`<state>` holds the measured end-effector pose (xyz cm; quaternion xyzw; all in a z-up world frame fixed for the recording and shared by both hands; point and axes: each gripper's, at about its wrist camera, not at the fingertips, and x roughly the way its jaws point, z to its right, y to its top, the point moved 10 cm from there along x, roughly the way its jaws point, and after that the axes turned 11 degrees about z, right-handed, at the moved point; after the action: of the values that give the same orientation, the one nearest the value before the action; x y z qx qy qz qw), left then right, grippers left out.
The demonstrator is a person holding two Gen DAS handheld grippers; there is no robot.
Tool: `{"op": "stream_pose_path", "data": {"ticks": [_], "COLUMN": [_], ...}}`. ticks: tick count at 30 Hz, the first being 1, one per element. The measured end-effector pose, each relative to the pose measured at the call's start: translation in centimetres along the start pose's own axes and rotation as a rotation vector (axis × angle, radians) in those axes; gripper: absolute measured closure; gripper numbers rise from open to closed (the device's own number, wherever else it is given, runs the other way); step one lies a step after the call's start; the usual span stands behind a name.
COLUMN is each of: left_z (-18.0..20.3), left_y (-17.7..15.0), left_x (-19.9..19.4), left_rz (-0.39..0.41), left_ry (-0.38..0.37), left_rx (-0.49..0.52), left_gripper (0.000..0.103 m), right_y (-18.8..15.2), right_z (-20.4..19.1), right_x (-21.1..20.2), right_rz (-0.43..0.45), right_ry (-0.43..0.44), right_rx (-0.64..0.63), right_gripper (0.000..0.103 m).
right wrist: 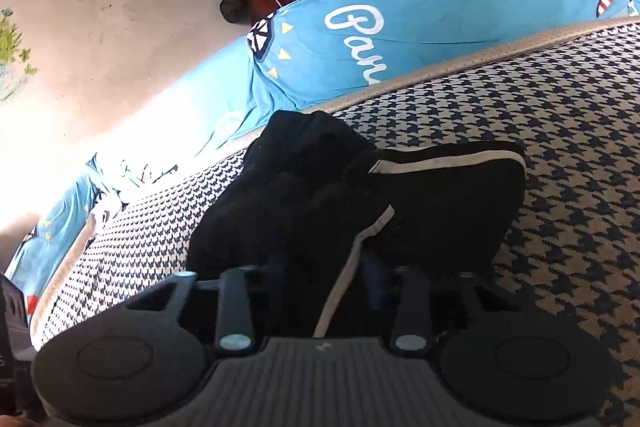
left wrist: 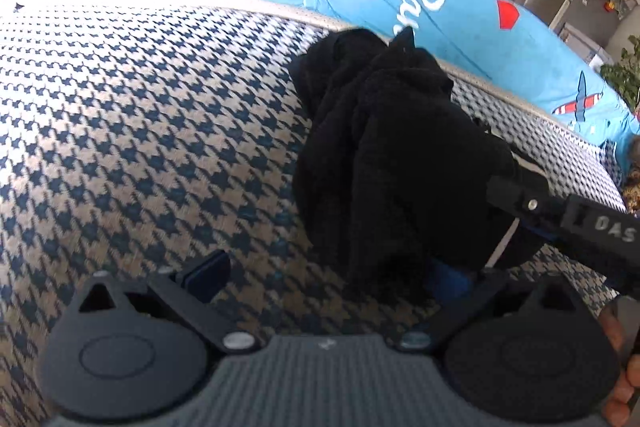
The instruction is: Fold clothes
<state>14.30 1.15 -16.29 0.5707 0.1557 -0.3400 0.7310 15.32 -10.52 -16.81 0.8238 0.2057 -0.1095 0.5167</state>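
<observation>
on the houndstooth cushion point(left wrist: 140, 115), a black garment point(left wrist: 392, 155) with a white stripe point(right wrist: 440, 163) was seen bunched up. it was clamped at its near edge by the right gripper point(right wrist: 324, 267), while the left gripper point(left wrist: 336, 275) was spread wide beside it, nothing held.

Strong daylight blows out the upper left of both views, washing the blue sheet point(left wrist: 460, 7) white there. The black garment point(right wrist: 320, 195) reads as near-featureless dark. Fisheye bending curves the houndstooth cover point(left wrist: 140, 127); its pattern smears with motion blur.
</observation>
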Motion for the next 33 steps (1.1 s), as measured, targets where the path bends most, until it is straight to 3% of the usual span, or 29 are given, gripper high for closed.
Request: {"op": "stream_pose_path", "data": {"ticks": [5,12,24,33], "left_z": [-1.1,-1.5,0.9,1.9], "left_y": [1.2,2.3,1.3,-0.8], "left_x": [-2.4,-4.7,-5.9,-4.3], "left_rz": [0.1,0.187,0.181,0.107], "left_ry": [0.016,-0.004,-0.094,-0.087], "left_rx": [-0.039,-0.065,-0.013,0.058], "left_gripper": [0.0,0.0,0.0,0.0], "right_y": [-0.6,-3.7,-12.6,-14.0], "right_z": [-1.3,-6.0,-11.3,-10.9], "right_x": [-1.3,-3.9,-7.0,-7.7], "right_rz": [-0.007,-0.046,-0.184,-0.253], "right_ry": [0.047,0.194,0.343,0.355], "right_rx": [-0.043,-0.198,-0.403,-0.396], "right_gripper": [0.089,0.09,0.09,0.089]}}
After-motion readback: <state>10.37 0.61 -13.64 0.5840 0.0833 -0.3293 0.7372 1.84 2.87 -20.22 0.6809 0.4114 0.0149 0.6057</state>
